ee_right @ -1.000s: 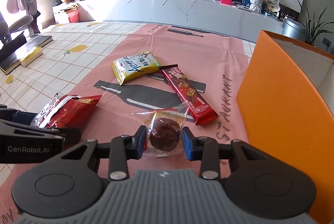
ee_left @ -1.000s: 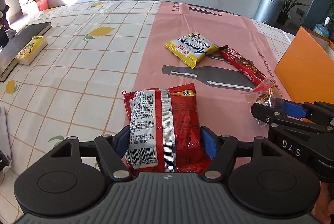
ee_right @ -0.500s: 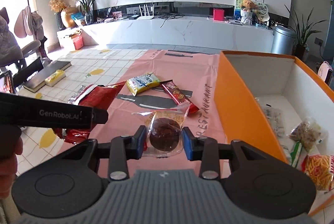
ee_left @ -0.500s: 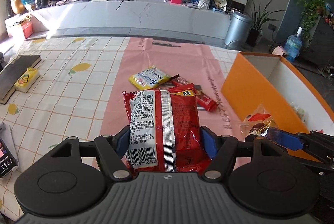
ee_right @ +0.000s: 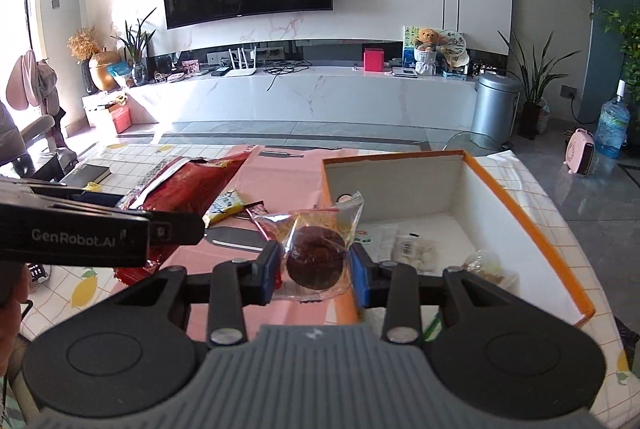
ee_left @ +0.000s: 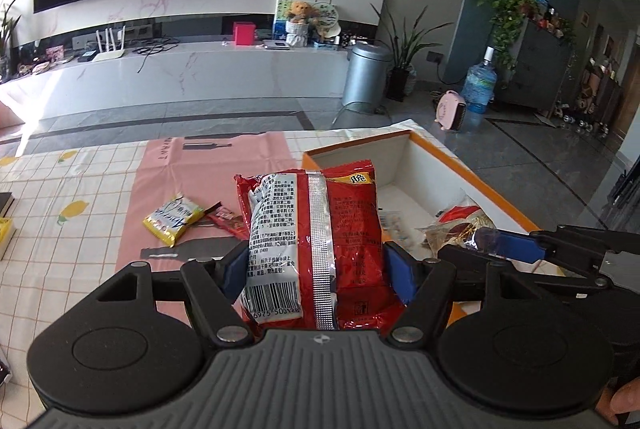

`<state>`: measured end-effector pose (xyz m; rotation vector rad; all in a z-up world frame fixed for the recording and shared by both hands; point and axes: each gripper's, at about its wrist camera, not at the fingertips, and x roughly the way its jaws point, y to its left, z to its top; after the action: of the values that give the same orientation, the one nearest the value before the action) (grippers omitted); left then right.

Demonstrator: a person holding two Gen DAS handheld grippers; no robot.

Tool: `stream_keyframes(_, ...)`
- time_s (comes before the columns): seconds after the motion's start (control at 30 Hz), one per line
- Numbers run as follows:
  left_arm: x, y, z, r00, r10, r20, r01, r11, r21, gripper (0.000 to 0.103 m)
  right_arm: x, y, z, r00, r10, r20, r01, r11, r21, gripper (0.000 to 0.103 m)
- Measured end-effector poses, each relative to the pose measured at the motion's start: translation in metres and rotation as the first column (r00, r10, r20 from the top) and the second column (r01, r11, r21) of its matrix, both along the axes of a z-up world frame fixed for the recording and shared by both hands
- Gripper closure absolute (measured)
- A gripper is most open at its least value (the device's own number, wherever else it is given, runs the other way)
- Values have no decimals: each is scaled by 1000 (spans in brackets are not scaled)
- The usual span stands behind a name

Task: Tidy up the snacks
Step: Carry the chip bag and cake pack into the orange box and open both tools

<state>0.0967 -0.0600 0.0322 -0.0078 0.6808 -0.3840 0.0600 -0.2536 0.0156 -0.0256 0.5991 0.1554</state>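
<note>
My left gripper (ee_left: pixel 316 269) is shut on a red snack bag (ee_left: pixel 320 241) with a silver seam and a barcode, held up in the air beside the orange box (ee_left: pixel 496 197). Between the pads of my right gripper (ee_right: pixel 316 271) sits a clear-wrapped brown round cake (ee_right: pixel 316 257), gripped and hanging over the box's near left wall (ee_right: pixel 340 305). The box (ee_right: pixel 532 229) is white inside and holds several small snacks. On the pink cloth lie a yellow packet (ee_left: pixel 174 217) and a red bar (ee_left: pixel 226 221). The left gripper (ee_right: pixel 176 227) with the red bag (ee_right: pixel 184 185) shows at the left of the right wrist view.
A checked tablecloth with lemons (ee_left: pixel 72 213) covers the table, with a dark book (ee_right: pixel 90 173) at its far left. Beyond the table are a grey floor, a silver bin (ee_left: pixel 366 73), a water jug (ee_left: pixel 478 85) and a white TV bench (ee_right: pixel 304 97).
Both grippers have risen from the table and swung right toward the orange box, each keeping its snack. The box's inside has come into view and the table snacks now lie lower left.
</note>
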Motion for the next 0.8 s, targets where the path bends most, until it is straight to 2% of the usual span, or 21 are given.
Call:
stream_keyframes(0.17, 11, -37, 9, 995, -95, 7, 95, 995, 10, 23, 3, -30, 8, 999, -42, -32, 39, 996, -86, 68)
stream_keyframes(0.4, 34, -87, 7, 975, -222, -16, 222, 974, 42, 23, 26, -76, 8, 987, -64, -147, 48, 992, -113, 68)
stream_keyframes(0.5, 45, -110, -2, 965, -262, -32, 264, 960, 98, 23, 41, -91, -1, 976, -68, -209, 41, 991, -131, 68)
stream_keyframes(0.63, 63, -133, -24, 946, -307, -107, 318, 941, 118, 23, 64, -102, -16, 955, -67, -289, 27, 990, -140, 67)
stream_keyframes(0.8, 82, -154, -50, 923, -343, -175, 373, 908, 190, 23, 88, -106, -38, 934, -46, -355, -20, 983, -181, 67)
